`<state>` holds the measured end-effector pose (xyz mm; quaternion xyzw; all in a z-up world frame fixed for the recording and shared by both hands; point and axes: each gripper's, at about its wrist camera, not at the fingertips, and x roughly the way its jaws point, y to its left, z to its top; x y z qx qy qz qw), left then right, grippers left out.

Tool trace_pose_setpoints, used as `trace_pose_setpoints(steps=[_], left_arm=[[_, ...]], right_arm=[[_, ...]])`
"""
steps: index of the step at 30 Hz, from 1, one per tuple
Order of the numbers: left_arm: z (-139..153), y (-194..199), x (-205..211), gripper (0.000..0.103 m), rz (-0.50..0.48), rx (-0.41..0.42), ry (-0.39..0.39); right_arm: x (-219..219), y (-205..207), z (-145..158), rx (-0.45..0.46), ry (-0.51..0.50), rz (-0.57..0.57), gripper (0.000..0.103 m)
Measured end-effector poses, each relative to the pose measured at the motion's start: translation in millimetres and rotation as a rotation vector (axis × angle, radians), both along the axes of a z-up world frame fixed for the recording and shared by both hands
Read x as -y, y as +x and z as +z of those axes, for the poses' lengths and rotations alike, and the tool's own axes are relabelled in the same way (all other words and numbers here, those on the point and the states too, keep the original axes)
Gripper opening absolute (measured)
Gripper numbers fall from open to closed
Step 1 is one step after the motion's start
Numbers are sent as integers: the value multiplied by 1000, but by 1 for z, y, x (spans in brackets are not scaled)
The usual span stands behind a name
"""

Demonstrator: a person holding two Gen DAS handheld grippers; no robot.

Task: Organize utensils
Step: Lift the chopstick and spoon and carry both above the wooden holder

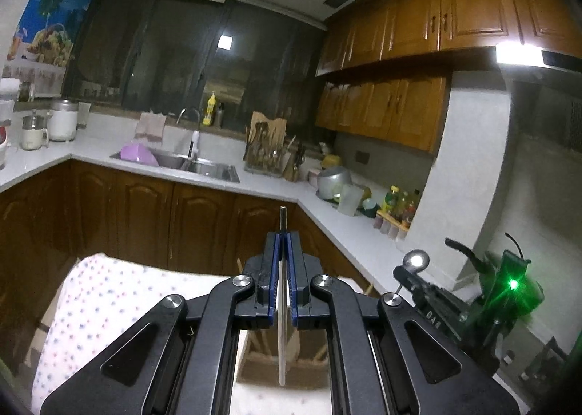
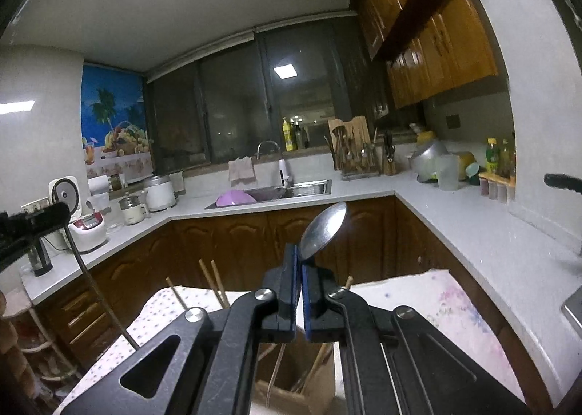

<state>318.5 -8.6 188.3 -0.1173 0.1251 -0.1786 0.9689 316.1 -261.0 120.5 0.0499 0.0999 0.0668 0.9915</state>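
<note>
My left gripper (image 1: 283,244) is shut on a thin metal chopstick (image 1: 282,218). The stick stands nearly upright, its tip poking above the blue pads and its long end hanging below them. My right gripper (image 2: 300,265) is shut on the neck of a metal spoon (image 2: 323,229), whose bowl sticks up past the fingertips. In the left wrist view the spoon (image 1: 417,260) and the right gripper show at the lower right. Under both grippers stands a wooden holder (image 2: 291,382) with several wooden chopsticks (image 2: 214,282) in it.
The holder rests on a table with a dotted cloth (image 1: 91,291). A white L-shaped counter (image 2: 454,218) runs behind, with a sink (image 2: 291,191), a utensil rack (image 2: 354,153), pots, cookers (image 2: 87,225) and bottles (image 2: 498,156). Brown cabinets (image 2: 236,244) stand below.
</note>
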Motion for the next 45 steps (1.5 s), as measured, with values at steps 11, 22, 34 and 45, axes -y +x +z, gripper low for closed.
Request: trace_pose_setpoints(steps=[11,22,34,45], left_arm=[[-28,52,10,4,70,-7,-23],[-85,75,16,4,77,-80,-41],[-132,68,18,4,34,-174,-2],[-132,60,26,5,15,-173,64]], right_arm=[[-10,31,-21,10,-44,-14,2],[-17,40,-69,-37,-79,-30,2],[-15,36,-96,-128,-75,-26,2],[-10,39,-111,-207,-47,-21,2]])
